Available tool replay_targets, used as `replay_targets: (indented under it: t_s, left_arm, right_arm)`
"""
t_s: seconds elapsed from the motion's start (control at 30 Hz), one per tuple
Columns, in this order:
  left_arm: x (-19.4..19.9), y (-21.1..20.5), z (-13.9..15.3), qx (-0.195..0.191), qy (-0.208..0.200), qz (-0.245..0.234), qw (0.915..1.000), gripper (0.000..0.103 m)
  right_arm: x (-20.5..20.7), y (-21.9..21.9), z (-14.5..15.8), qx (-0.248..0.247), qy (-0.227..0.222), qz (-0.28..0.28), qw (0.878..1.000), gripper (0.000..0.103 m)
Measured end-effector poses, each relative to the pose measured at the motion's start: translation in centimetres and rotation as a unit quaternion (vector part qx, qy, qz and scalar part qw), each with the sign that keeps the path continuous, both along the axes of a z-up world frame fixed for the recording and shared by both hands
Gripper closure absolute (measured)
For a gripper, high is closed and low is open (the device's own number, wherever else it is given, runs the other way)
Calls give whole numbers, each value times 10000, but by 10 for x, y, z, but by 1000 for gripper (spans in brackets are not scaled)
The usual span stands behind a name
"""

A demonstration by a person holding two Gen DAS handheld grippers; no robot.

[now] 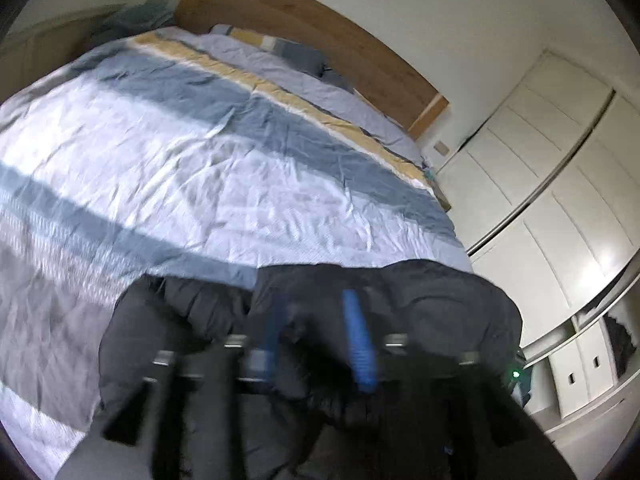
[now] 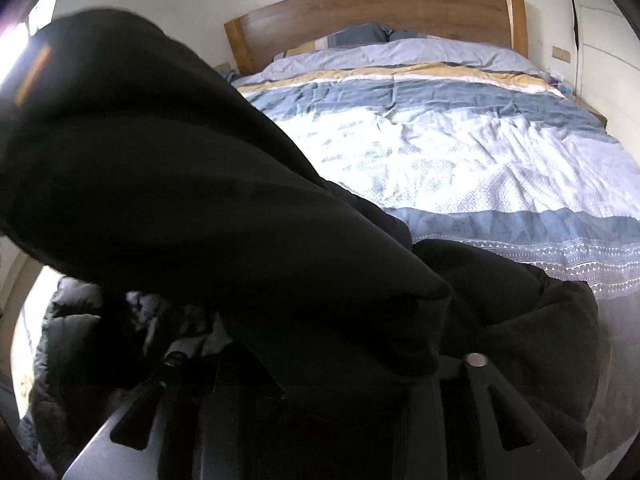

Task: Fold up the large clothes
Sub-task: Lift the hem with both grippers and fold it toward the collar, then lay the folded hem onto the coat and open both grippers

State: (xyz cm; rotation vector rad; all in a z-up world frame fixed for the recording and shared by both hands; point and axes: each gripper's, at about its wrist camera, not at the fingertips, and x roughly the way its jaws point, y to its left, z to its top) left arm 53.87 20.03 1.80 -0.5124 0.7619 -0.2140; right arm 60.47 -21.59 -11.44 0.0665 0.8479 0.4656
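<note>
A large black padded jacket (image 1: 440, 312) lies bunched at the near edge of the bed. In the left wrist view my left gripper (image 1: 316, 340) is over it; its blue fingers (image 1: 358, 340) stand a little apart with black fabric bunched between them, and the view is blurred. In the right wrist view the jacket (image 2: 160, 184) is lifted and draped over my right gripper (image 2: 320, 364), hiding the fingertips. A sleeve with a small orange patch (image 2: 30, 76) rises at the upper left.
The bed carries a striped blue, white and yellow duvet (image 1: 224, 168), with pillows (image 2: 360, 36) against a wooden headboard (image 2: 400, 8). White wardrobe doors (image 1: 560, 184) stand to the right of the bed.
</note>
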Motion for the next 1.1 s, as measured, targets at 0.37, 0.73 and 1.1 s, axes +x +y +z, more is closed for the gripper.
replay_targets:
  t_s: [0.37, 0.73, 1.1]
  left_arm:
    - [40, -42, -21, -106, 382, -426, 9983, 62]
    - [30, -86, -55, 987, 854, -1168, 9845, 62]
    - [20, -104, -132, 1417, 1352, -1297, 9720, 62]
  right_arm:
    - [-57, -58, 66, 467, -269, 157, 9984, 36]
    - [-30, -11, 74, 948, -113, 384, 9947, 36]
    - [-9, 33, 20, -588, 21, 864, 9945, 36]
